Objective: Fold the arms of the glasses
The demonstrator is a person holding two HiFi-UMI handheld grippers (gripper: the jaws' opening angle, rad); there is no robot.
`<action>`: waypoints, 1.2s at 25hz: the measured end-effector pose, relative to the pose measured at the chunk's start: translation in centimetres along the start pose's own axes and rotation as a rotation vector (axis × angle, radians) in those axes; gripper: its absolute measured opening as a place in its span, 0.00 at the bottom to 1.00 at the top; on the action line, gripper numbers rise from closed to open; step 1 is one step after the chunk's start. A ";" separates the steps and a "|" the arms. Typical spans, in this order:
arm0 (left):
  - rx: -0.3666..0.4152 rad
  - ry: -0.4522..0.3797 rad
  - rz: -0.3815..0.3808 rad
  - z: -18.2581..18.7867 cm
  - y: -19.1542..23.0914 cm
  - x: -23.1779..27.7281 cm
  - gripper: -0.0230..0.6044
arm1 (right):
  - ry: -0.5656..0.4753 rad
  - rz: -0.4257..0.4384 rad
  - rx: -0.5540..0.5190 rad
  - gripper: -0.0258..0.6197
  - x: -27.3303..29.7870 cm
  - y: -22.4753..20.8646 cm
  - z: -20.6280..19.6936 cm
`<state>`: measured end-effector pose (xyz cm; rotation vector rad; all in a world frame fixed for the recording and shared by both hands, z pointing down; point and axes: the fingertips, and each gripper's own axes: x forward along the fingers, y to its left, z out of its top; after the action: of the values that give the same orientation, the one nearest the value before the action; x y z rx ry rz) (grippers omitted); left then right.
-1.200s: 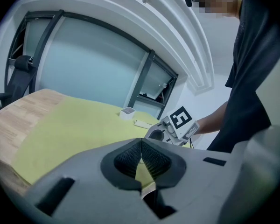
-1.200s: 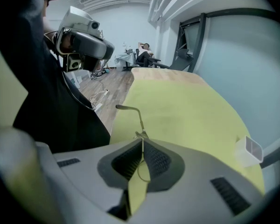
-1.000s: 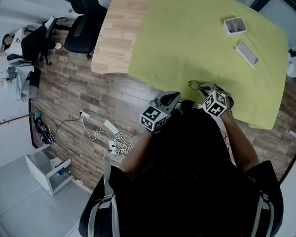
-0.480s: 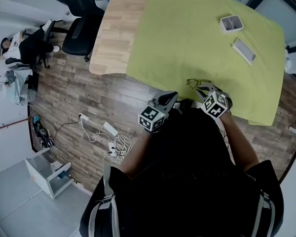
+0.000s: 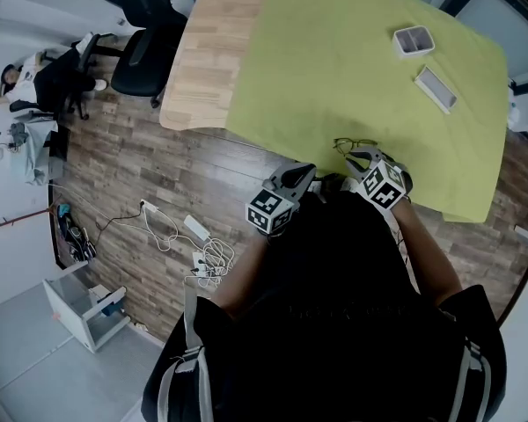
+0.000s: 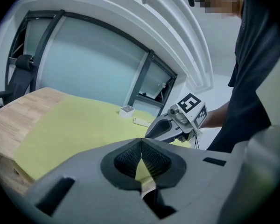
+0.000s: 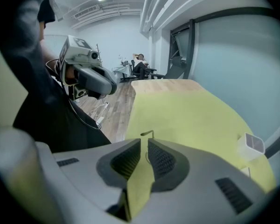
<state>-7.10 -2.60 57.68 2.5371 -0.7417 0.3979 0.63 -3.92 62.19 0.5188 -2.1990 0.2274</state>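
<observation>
Two claws are held close in front of the person, side by side at the near edge of the table. The left claw (image 6: 141,143) has its pads pressed together at the tips with nothing between them, and it points across the green cloth (image 5: 334,69) from just short of the cloth's near hem. The right claw (image 7: 144,141) sits beside it, to its right and slightly ahead. Its jaws are drawn in to a narrow slit, pinching a thin arm of the glasses (image 5: 354,145). That arm's curved end sticks out just past the jaw tips. The rest of the glasses lie on the cloth right at the right claw's tips, with the lenses on the far side. They are too small to tell how the other arm lies.

Down to the left of the left claw, a tangle of cables (image 5: 198,240) lies on the wood floor (image 5: 114,174). Well ahead of the right claw and off to its right, a flat white case (image 5: 436,89) rests on the cloth. A small white box (image 5: 413,40) stands just beyond it. Ahead and left of the left claw, the bare wooden tabletop (image 5: 216,51) shows past the cloth. A black office chair (image 5: 145,55) stands farther left, and beyond it a person (image 5: 22,76) sits.
</observation>
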 end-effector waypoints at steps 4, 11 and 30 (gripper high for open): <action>-0.003 -0.003 0.005 0.0 0.0 -0.2 0.07 | -0.019 0.006 0.019 0.09 -0.3 0.0 0.7; 0.004 -0.002 0.006 0.1 0.1 -0.3 0.07 | -0.040 0.015 0.016 0.09 -0.1 0.1 1.8; -0.012 0.014 0.014 -0.4 0.1 0.2 0.07 | 0.004 0.004 0.190 0.09 -0.3 -2.7 -2.5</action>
<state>-7.05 -2.51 58.14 2.5167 -0.7550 0.4150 3.77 -5.40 63.47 0.6178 -2.1866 0.4414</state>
